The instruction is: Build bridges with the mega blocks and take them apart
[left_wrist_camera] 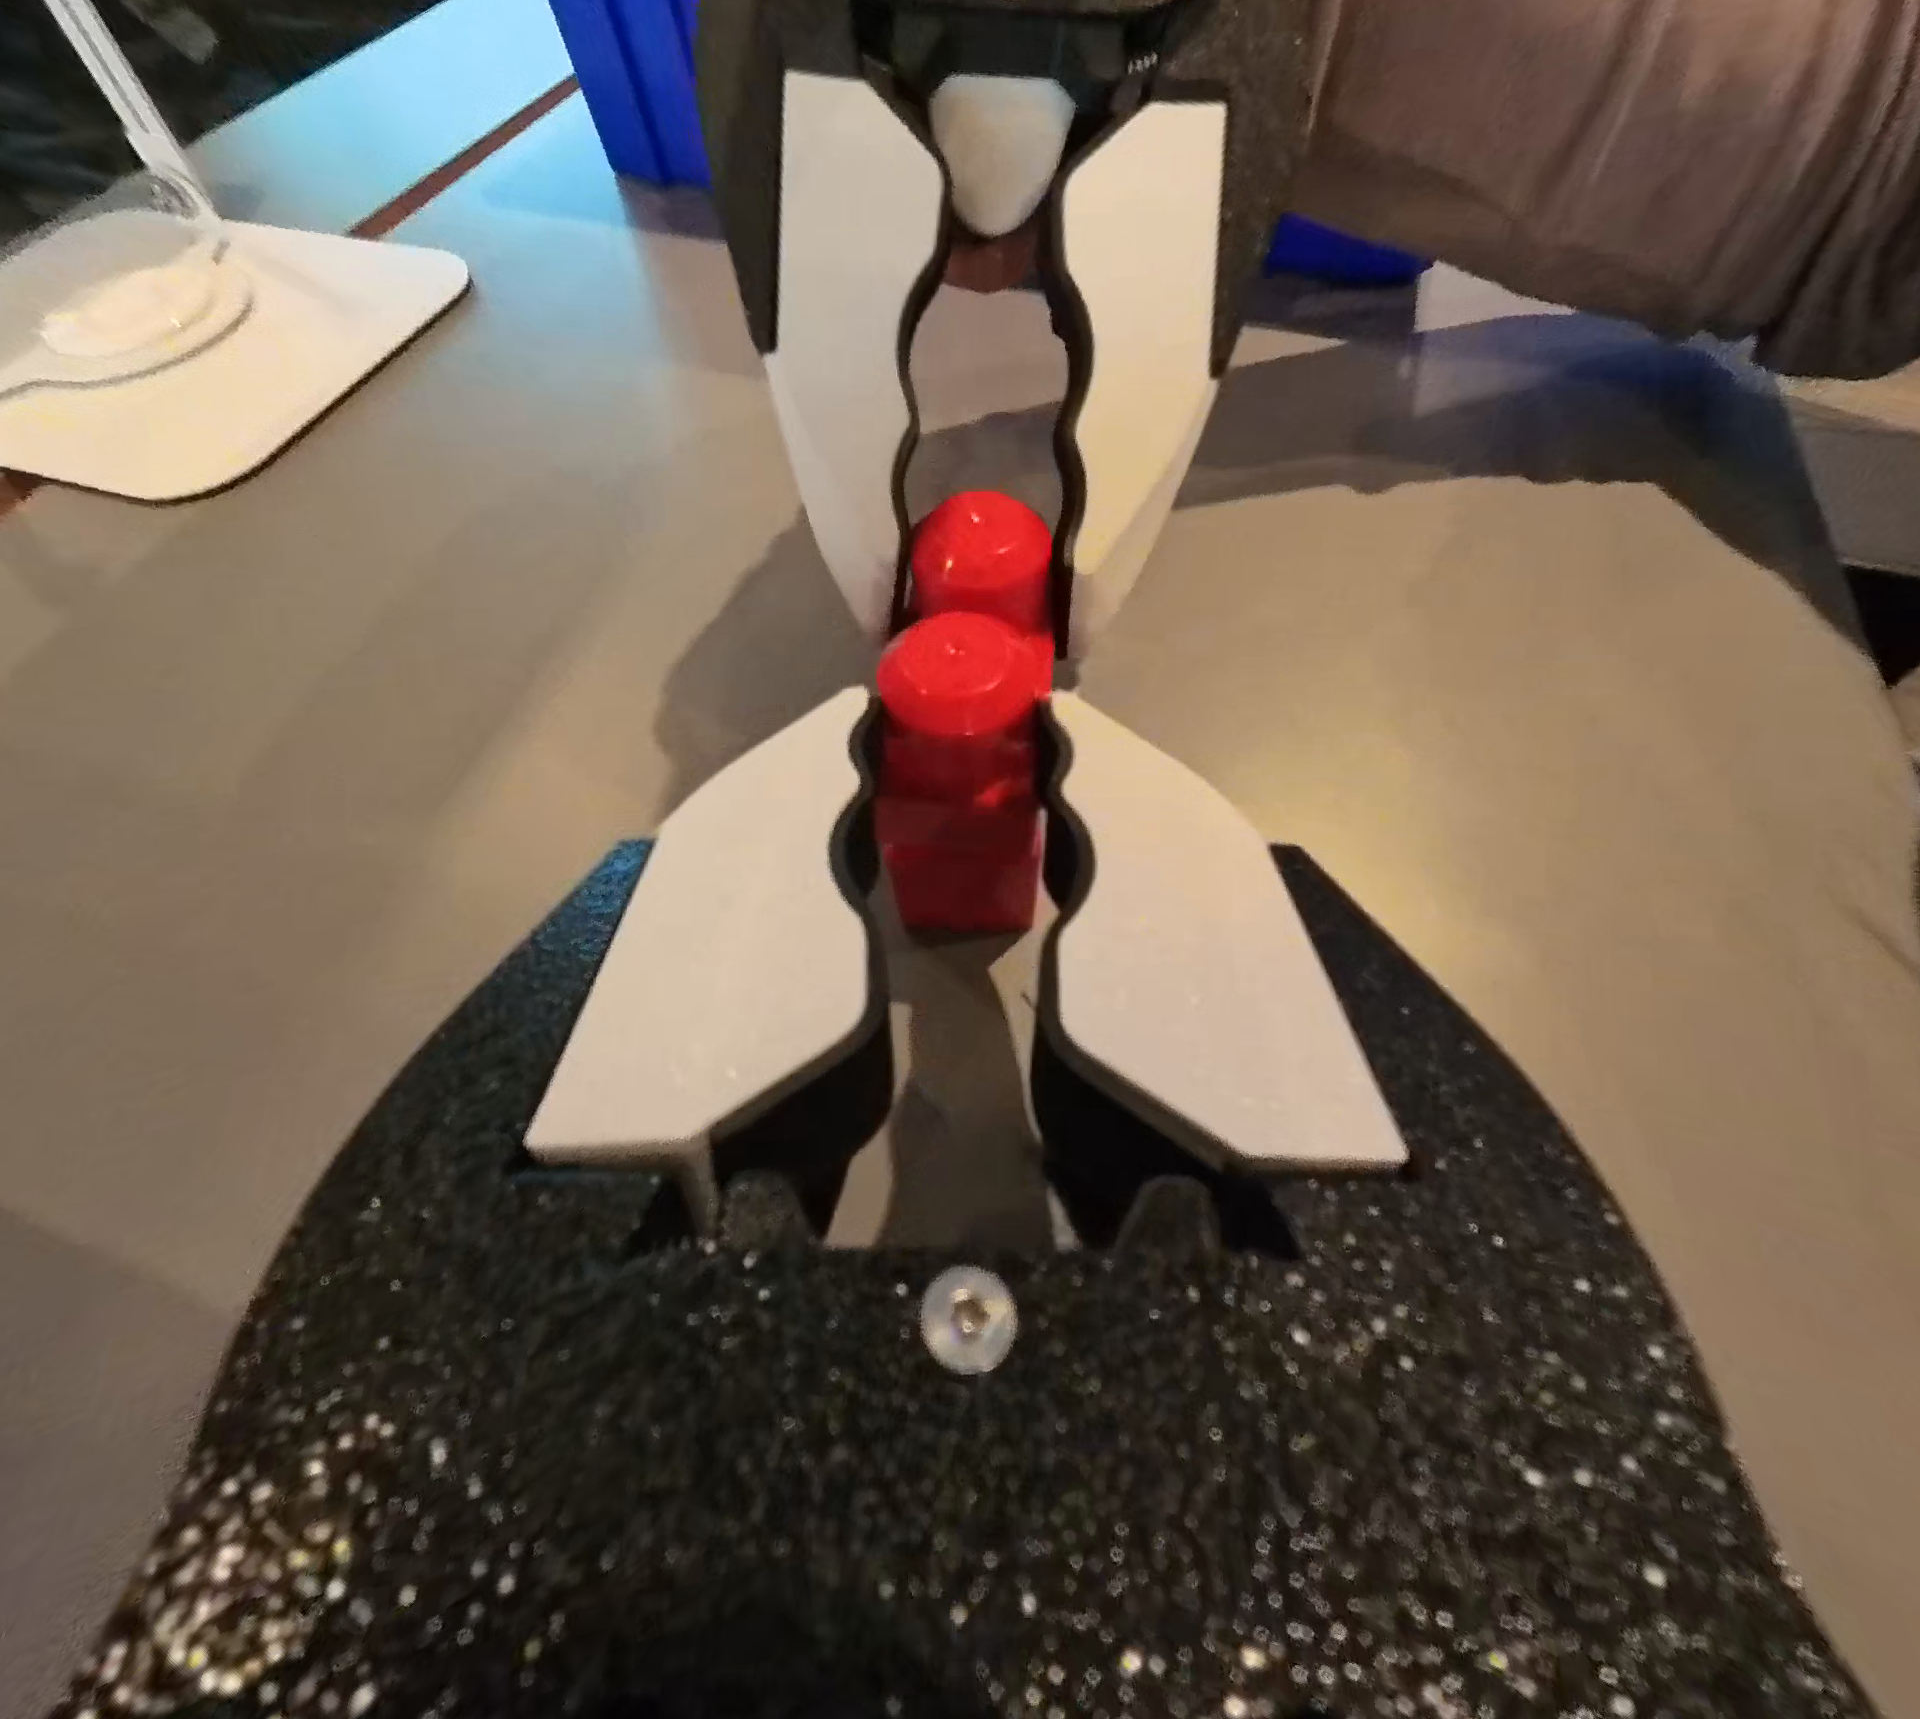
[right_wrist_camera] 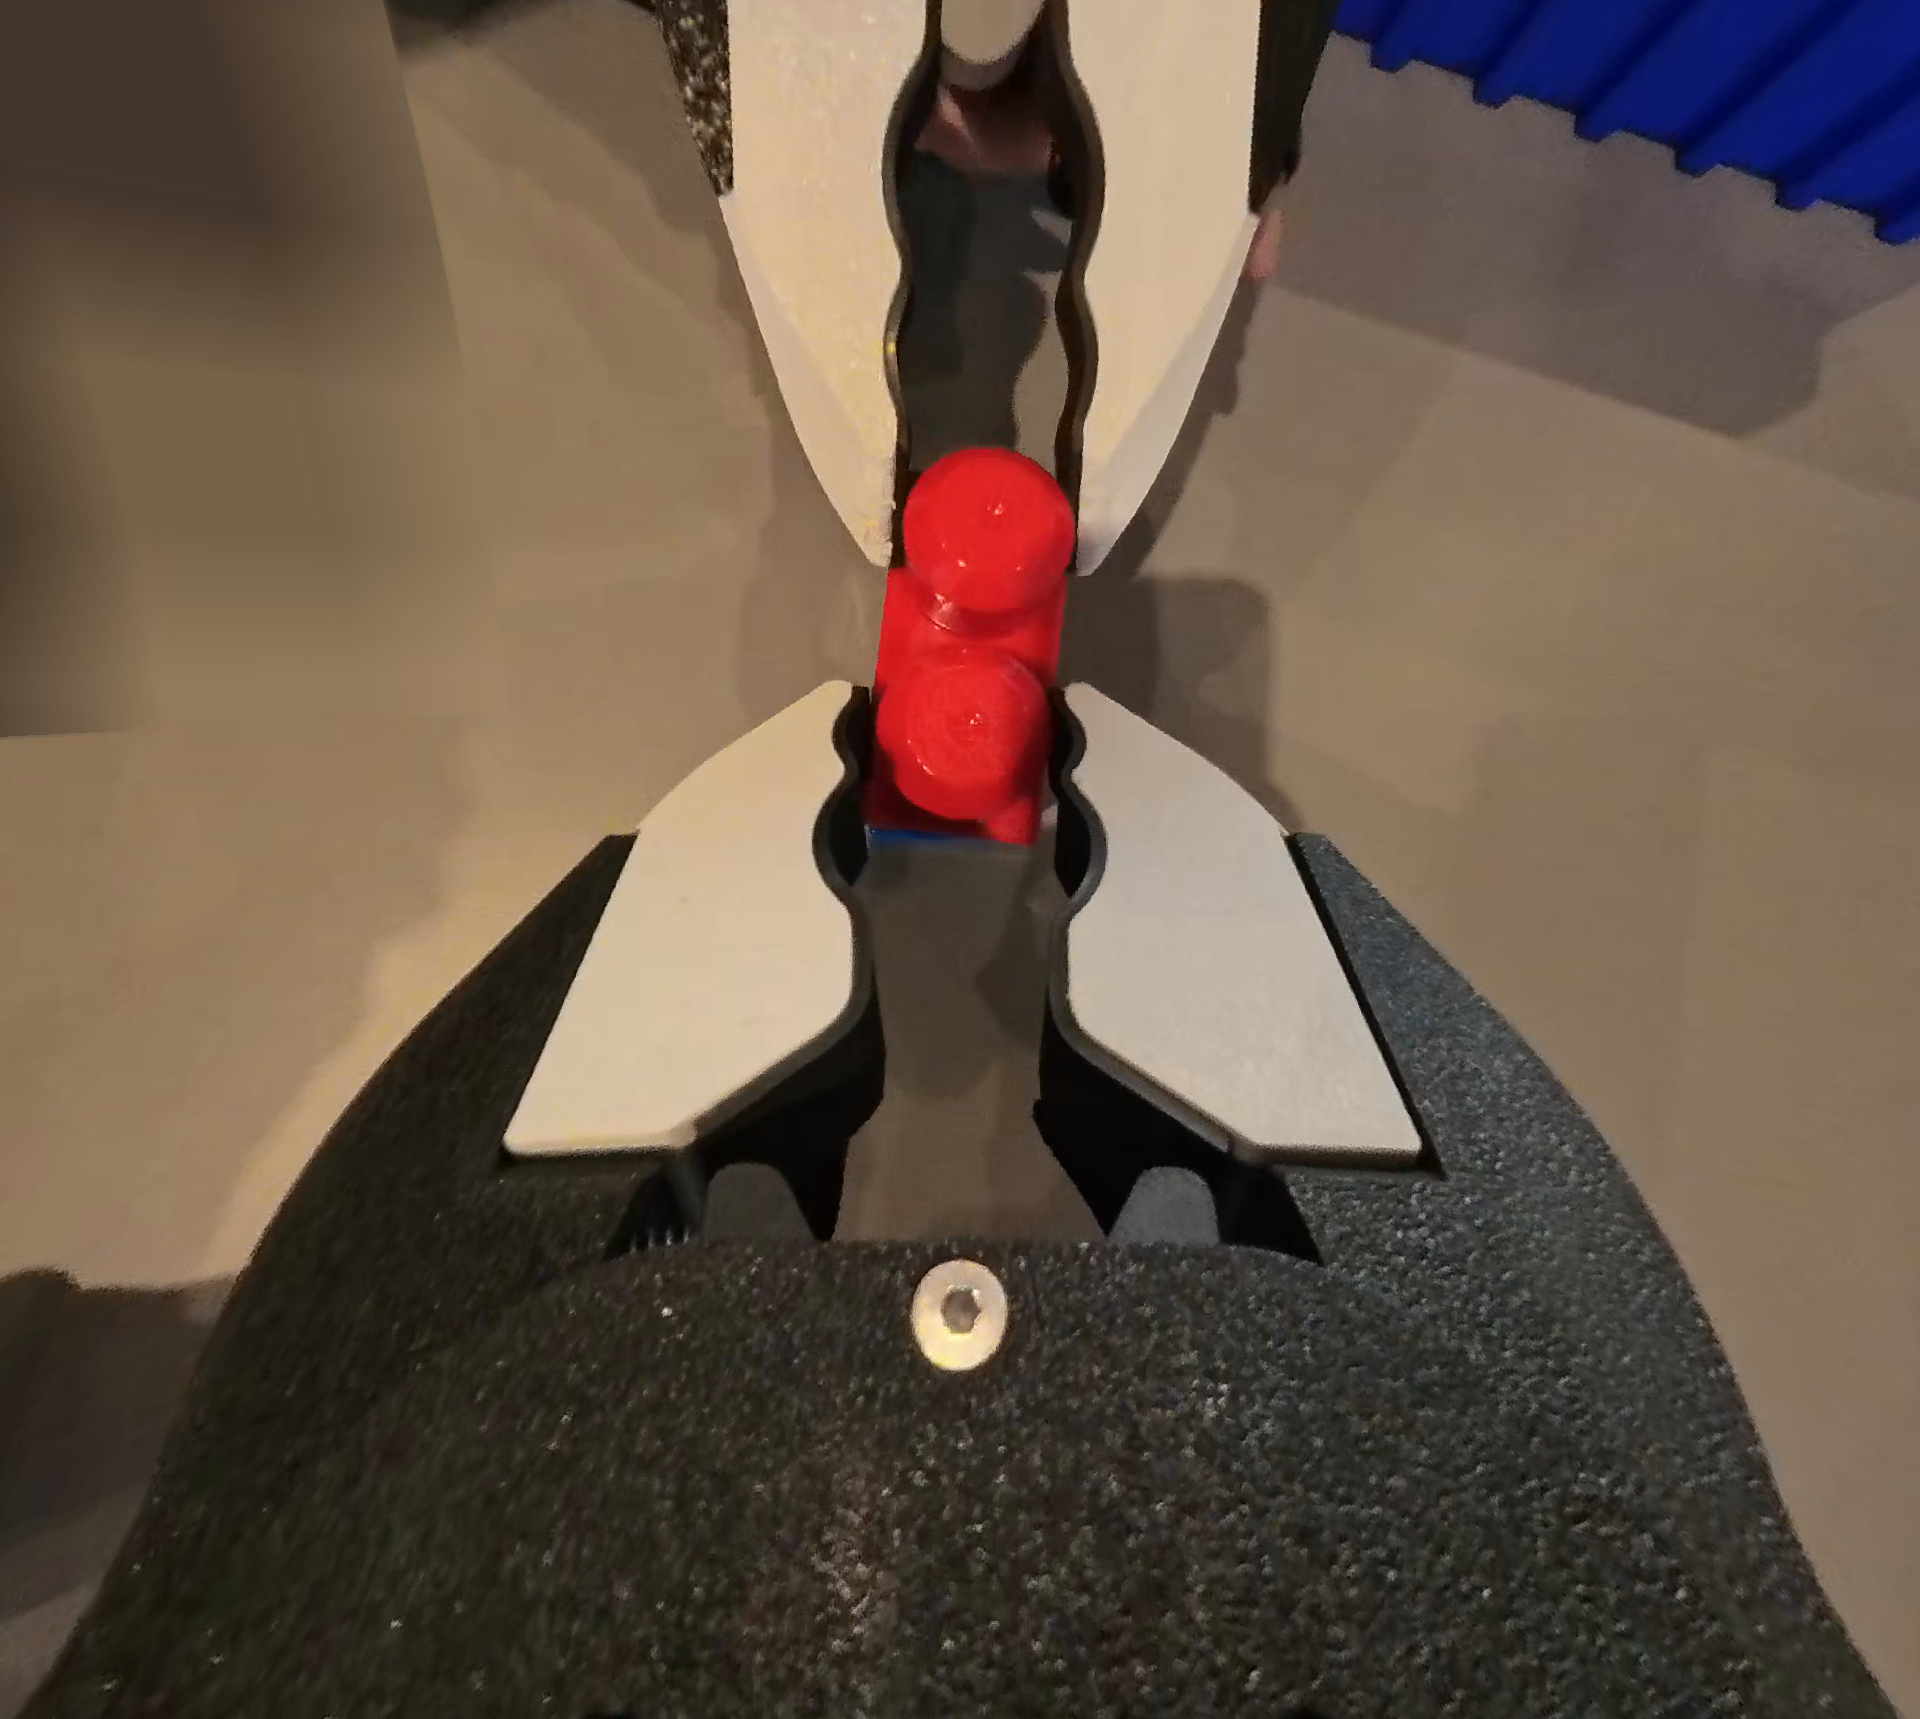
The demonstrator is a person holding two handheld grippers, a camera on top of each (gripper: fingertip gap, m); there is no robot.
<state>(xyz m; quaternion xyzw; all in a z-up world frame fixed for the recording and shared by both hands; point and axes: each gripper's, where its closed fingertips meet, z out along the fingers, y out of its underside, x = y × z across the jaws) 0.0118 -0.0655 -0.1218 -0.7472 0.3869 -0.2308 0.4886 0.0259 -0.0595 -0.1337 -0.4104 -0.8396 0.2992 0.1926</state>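
Left gripper is clamping its white fingers on the near end of a red two-stud block, both pads pressing the block's sides. Right gripper is coming in from the far side, facing the left one, and is closing on the far stud end of the same block, so the block is being held between the two grippers over the grey table; can't tell whether it is touching the table, as its underside is hidden. In the right wrist view the right gripper is gripping the block at its near stud, with a thin blue sliver showing under it, too cut off to identify. The left gripper is pinching the far stud there. Farther back, a sleeved arm is reaching in from the right, cut off by the frame. A white flat stand base is sitting far left, its post running out of view. A blue ribbed bin is standing at the far edge, mostly hidden behind the right gripper.
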